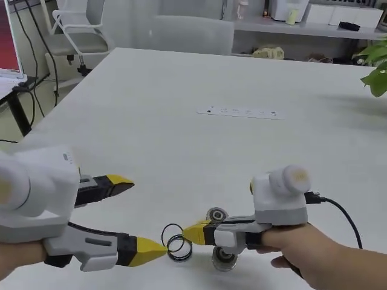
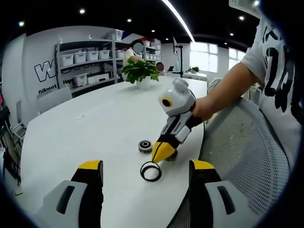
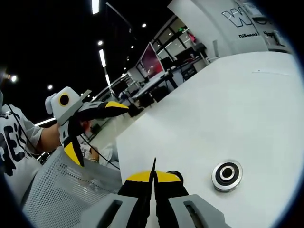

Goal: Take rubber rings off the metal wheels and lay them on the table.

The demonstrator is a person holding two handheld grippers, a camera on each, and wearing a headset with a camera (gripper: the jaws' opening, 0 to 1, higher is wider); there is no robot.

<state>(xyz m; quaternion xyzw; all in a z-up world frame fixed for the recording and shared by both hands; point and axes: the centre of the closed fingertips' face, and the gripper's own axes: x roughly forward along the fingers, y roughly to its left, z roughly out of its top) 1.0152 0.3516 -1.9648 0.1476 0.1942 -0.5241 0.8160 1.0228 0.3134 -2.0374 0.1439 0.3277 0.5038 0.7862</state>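
Note:
My right gripper (image 1: 188, 233) (image 3: 153, 178) is shut on a thin black rubber ring (image 1: 172, 232) (image 3: 153, 165), which juts edge-on from its yellow tips. A second black ring (image 1: 180, 248) (image 2: 151, 171) lies flat on the white table (image 1: 181, 139) just below those tips. One metal wheel (image 1: 216, 214) (image 2: 145, 146) (image 3: 227, 175) rests beyond the right gripper (image 2: 159, 154), and another wheel (image 1: 224, 257) sits under its body near the table's front edge. My left gripper (image 1: 142, 213) (image 2: 146, 165) (image 3: 105, 135) stands open to the left of the rings, holding nothing.
A flat white strip (image 1: 242, 112) lies mid-table. A potted plant (image 1: 375, 66) (image 2: 138, 71) stands at the far right. A mesh chair (image 2: 237, 142) is close behind the table's near edge. The right gripper's black cable (image 1: 341, 211) trails to the right.

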